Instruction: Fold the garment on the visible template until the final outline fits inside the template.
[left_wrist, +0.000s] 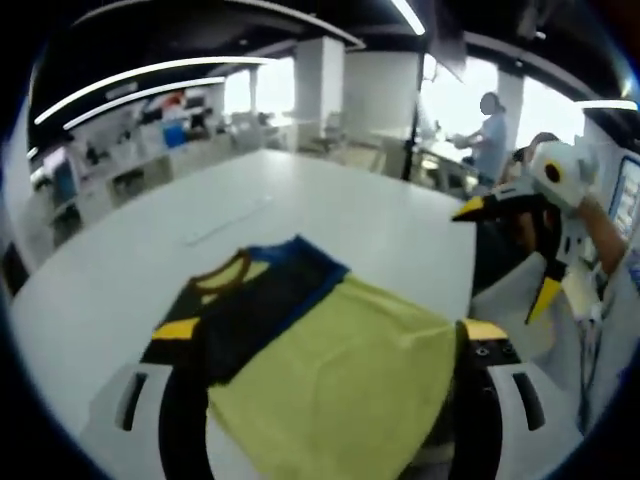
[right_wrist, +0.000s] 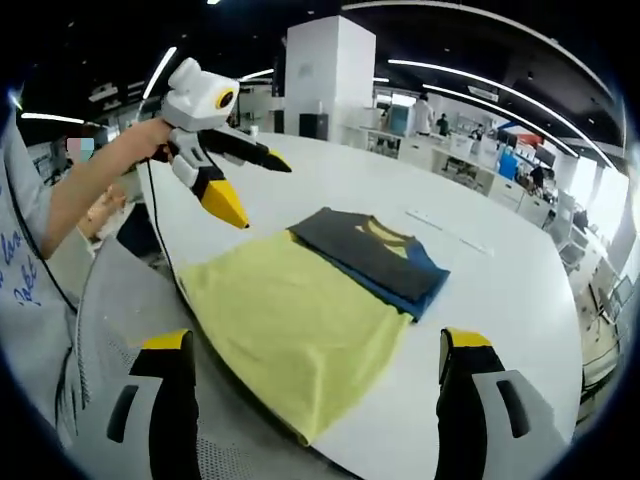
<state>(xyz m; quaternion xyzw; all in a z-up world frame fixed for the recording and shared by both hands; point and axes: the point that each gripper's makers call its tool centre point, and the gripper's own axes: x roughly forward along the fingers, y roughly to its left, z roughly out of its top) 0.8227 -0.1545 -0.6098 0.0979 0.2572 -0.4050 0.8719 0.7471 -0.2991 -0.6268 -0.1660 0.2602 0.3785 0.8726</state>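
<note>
While the folded garment (right_wrist: 320, 290) lies on the table (right_wrist: 500, 290), both grippers (right_wrist: 255, 180) (left_wrist: 505, 250) hover above, jaws apart.

Folded yellow-and-black garment (left_wrist: 310, 360) lies on white table (left_wrist: 330, 215); right claw (left_wrist: 515, 255) hangs open beside it.

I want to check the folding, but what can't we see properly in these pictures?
- The template: in both views the garment covers the table where it might lie, so fit cannot be judged.
- Garment's near edge: in the left gripper view, cut off at the bottom between the jaws.
- Garment's print: too blurred in the left gripper view.
- Distant person: too small.
</note>
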